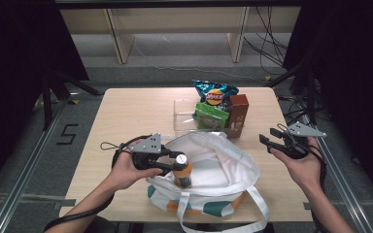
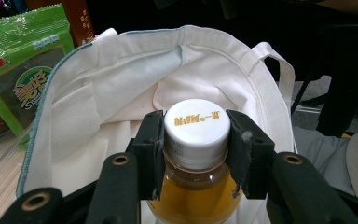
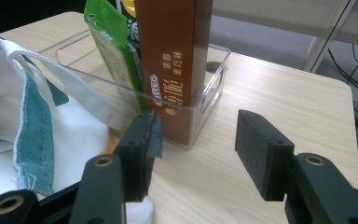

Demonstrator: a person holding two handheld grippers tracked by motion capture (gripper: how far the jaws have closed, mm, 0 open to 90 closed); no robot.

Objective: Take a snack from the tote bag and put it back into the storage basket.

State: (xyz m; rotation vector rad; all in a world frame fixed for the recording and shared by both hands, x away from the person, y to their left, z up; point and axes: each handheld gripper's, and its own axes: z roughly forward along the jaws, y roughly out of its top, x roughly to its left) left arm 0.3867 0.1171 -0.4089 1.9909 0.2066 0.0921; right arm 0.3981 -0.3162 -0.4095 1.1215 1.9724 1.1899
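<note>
Currently: left gripper (image 1: pixel 171 161) clamped on upright bottle (image 1: pixel 182 171) neck – directly over tote bag (image 1: pixel 233 170) mouth; right gripper (image 1: pixel 273 141) jaws apart, empty

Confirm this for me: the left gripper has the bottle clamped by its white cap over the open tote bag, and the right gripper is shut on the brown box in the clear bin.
One thing is wrong: the right gripper is open and holds nothing. The right gripper view shows its jaws spread apart in front of the brown box, which stands in the clear bin. The rest holds: the left gripper clamps the bottle by its white cap over the tote bag.
</note>
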